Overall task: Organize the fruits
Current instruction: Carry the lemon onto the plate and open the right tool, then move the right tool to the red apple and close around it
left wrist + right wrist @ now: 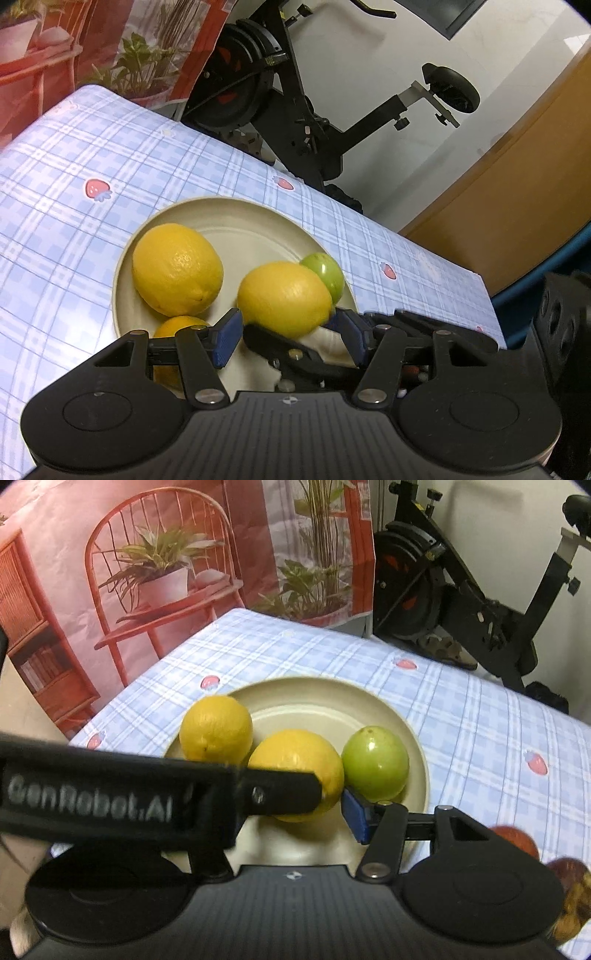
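A beige plate [236, 221] on the blue checked tablecloth holds two lemons, a green fruit and an orange fruit. In the left wrist view my left gripper [286, 334] is open, its blue pads either side of the near lemon [284, 297], which looks blurred. The far lemon [177, 269] lies left, the green fruit [325, 273] behind right, the orange fruit [177, 326] under my left finger. In the right wrist view the plate [317, 698] shows the same lemons [216, 729] [295, 760] and green fruit [375, 762]. My right gripper [295, 805] is open; the other gripper's black arm [147, 805] crosses and hides its left finger.
Reddish fruits [517, 840] lie on the cloth at the right edge of the right wrist view. An exercise bike [295, 110] stands beyond the table's far edge. A printed backdrop [147, 572] hangs behind the table on the left.
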Tool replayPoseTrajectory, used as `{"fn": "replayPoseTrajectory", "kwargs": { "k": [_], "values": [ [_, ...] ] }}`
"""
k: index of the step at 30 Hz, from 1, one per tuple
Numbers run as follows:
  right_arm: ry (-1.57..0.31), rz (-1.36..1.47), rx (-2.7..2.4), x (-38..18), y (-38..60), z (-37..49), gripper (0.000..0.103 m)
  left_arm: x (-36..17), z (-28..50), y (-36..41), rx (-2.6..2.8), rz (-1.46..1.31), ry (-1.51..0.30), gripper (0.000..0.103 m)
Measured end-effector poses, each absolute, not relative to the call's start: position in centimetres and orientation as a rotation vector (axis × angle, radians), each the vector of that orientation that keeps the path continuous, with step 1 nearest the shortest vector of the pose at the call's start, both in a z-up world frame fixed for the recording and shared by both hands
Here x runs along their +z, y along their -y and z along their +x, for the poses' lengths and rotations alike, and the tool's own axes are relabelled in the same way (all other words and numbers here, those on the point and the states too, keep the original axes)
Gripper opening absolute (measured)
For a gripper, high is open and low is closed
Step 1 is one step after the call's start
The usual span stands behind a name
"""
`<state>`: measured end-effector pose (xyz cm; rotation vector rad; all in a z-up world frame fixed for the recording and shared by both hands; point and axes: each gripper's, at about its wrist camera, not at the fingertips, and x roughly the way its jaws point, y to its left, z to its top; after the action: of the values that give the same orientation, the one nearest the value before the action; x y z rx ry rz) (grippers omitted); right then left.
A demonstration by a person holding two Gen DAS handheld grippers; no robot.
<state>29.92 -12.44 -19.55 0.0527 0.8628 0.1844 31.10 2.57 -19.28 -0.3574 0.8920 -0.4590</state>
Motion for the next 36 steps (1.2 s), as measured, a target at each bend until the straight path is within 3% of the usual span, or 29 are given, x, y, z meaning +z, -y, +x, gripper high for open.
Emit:
{"fn": "replayPoseTrajectory", "kwargs": {
  "k": [20, 36],
  "values": [
    [-0.718, -0.001, 0.149, -14.3, 18.6, 24.3, 0.058, -14.3, 29.8, -0.1, -0.471, -0.263, -0.788, 0.061],
    [-0.721, -0.013, 0.077, -15.0, 25.7, 17.6, 0.06, -15.9, 28.7, 6.3, -0.605, -0.17, -0.84, 0.061]
  ]
}}
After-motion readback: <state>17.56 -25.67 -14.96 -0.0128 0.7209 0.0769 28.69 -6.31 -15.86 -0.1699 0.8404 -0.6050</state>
